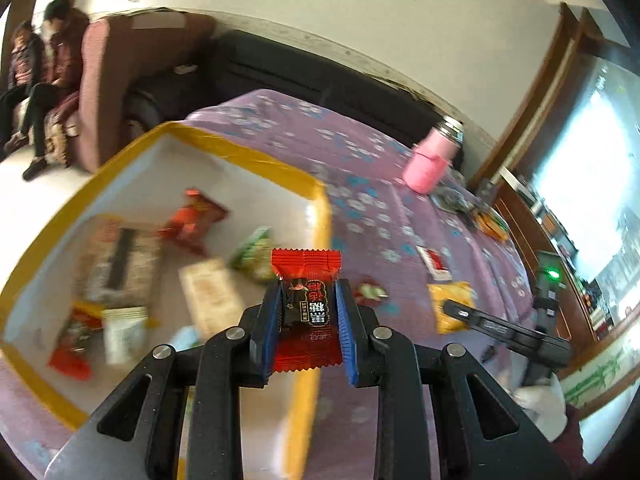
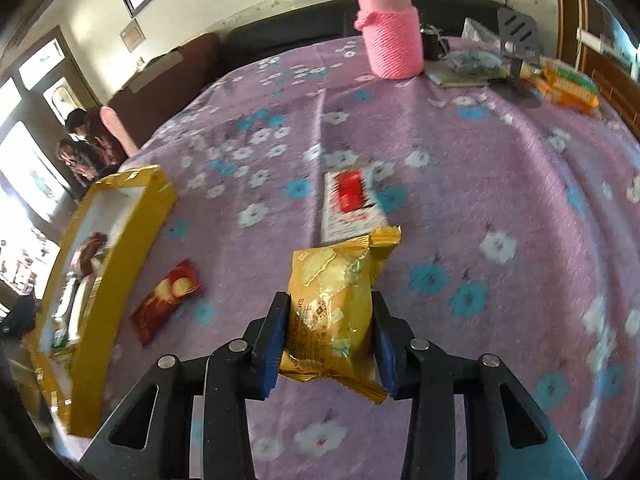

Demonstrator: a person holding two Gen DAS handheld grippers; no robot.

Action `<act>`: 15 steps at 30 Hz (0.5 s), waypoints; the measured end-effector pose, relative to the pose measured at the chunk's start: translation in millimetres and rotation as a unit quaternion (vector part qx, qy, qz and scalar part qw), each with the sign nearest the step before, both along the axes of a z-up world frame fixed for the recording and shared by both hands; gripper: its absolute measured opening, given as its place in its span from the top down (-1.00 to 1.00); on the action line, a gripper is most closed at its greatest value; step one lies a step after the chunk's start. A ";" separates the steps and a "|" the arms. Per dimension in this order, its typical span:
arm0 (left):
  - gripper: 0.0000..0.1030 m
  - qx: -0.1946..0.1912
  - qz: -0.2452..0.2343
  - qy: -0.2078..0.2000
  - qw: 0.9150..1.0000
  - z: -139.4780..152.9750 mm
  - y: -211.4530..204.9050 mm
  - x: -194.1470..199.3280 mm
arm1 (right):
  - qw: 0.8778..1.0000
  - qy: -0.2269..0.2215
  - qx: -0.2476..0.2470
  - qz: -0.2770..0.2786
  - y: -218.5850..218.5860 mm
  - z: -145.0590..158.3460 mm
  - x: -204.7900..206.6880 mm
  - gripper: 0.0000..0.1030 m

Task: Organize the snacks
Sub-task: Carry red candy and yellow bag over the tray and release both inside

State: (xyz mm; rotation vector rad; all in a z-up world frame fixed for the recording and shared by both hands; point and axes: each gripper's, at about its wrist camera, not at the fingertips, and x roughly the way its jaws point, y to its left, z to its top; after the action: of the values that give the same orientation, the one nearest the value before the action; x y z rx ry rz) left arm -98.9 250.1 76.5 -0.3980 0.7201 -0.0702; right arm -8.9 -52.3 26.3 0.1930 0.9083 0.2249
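The purple flowered cloth [image 2: 500, 152] spreads out under both my grippers, covering the whole table ahead of me. Off to the left of my right gripper, and just ahead and left of my left one, sits the yellow-rimmed box [image 1: 256, 156], white inside, with a blurred heap of snack packets [image 1: 120, 264] lying in it. Far ahead of my right gripper, at the back of the cloth, the pink bottle [image 2: 390, 40] stands upright in its knitted sleeve. Right in front of my right gripper's tips lies a white and red packet [image 2: 348, 204], flat on the cloth. Down to the left of it, between that gripper and the box, a dark red wrapper [image 2: 166, 300] lies on the cloth, apart from both.

My right gripper [image 2: 330, 336] is pinching the yellow cracker packet [image 2: 332, 292], blue pads against both its sides, its crimped end sticking out ahead. My left gripper [image 1: 306, 312] is drawn narrow and clamped on a small red and black candy [image 1: 306, 300], held over the box's near rim. To its right my other gripper's finger reaches in across the yellow packet.
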 end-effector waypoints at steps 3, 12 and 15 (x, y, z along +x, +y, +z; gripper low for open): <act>0.54 -0.015 0.020 0.006 1.000 -8.9 21.7 -2.9 | 1.000 -0.013 0.023 0.009 7.8 12.7 -14.3 0.24; 0.54 -0.008 0.064 0.017 0.998 -26.3 59.2 -14.2 | 0.989 -0.032 0.050 0.137 110.0 53.4 -33.4 0.24; 0.54 -0.008 0.078 0.021 0.997 -29.2 72.8 -16.2 | 0.983 -0.019 0.052 0.173 149.5 49.8 -33.2 0.25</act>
State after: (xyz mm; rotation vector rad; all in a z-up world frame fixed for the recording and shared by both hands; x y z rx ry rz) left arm -115.2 322.9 47.3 -0.4704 0.7276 0.0797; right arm -42.1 97.2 76.1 0.1265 0.8900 0.5974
